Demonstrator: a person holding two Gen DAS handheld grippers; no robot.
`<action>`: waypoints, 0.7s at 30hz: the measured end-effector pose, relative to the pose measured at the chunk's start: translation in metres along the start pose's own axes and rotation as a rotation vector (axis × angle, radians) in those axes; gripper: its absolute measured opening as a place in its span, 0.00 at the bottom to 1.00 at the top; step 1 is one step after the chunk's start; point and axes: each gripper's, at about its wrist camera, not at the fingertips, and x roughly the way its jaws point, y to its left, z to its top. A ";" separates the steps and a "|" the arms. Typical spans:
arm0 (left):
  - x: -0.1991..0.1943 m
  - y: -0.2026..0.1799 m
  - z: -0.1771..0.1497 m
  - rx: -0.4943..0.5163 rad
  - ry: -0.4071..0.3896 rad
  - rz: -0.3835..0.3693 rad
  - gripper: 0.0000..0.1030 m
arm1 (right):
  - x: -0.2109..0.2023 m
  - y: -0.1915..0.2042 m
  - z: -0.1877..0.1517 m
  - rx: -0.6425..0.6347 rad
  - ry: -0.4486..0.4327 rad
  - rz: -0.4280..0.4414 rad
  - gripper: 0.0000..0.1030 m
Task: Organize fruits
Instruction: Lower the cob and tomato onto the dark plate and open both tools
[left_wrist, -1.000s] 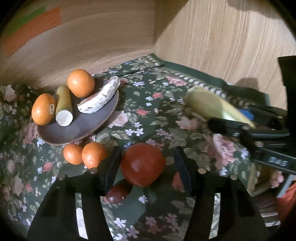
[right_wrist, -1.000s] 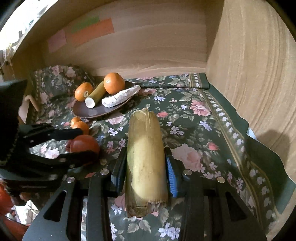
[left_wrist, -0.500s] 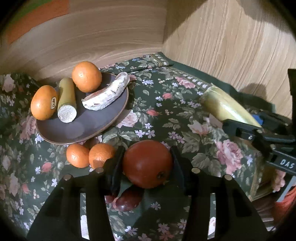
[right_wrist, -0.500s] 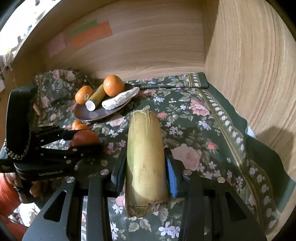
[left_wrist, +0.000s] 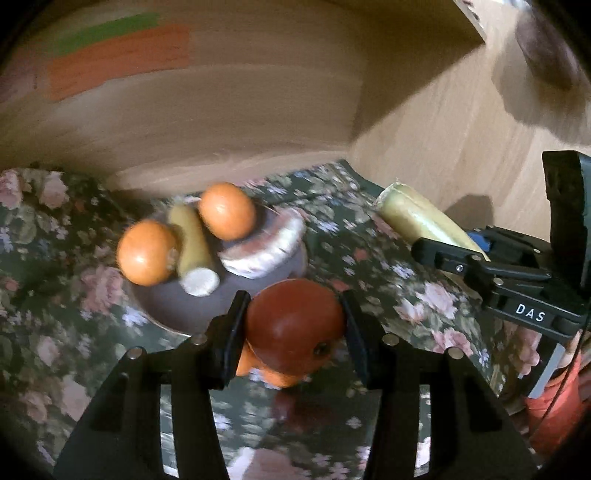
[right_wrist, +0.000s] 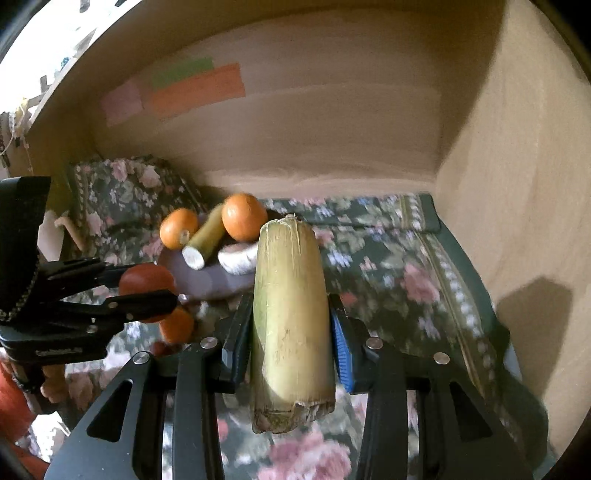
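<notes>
My left gripper (left_wrist: 291, 325) is shut on a red tomato (left_wrist: 291, 326) and holds it above the floral cloth, just in front of the dark plate (left_wrist: 177, 310). The plate holds two oranges (left_wrist: 147, 253), a green stalk piece (left_wrist: 192, 243) and a white curved piece (left_wrist: 266, 251). My right gripper (right_wrist: 291, 325) is shut on a thick yellow-green stalk (right_wrist: 291, 321), held off the cloth to the right of the plate (right_wrist: 207, 280). The left gripper and tomato (right_wrist: 147, 284) show in the right wrist view.
Small oranges (left_wrist: 273, 373) lie on the cloth under the tomato, partly hidden. Wooden walls (right_wrist: 332, 129) close in the back and right side. Coloured paper notes (right_wrist: 199, 88) are stuck on the back wall. Floral cloth (right_wrist: 406, 280) covers the surface.
My left gripper closed on the tomato and lifted it off the cloth toward the plate. My right gripper raised the stalk and moved closer to the plate.
</notes>
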 end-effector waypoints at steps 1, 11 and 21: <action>-0.001 0.006 0.001 -0.003 -0.004 0.010 0.47 | 0.003 0.004 0.006 -0.011 -0.007 0.006 0.34; 0.002 0.067 0.014 -0.073 -0.003 0.094 0.47 | 0.047 0.041 0.043 -0.099 0.003 0.073 0.34; 0.045 0.093 0.011 -0.100 0.087 0.089 0.47 | 0.101 0.067 0.056 -0.172 0.106 0.138 0.34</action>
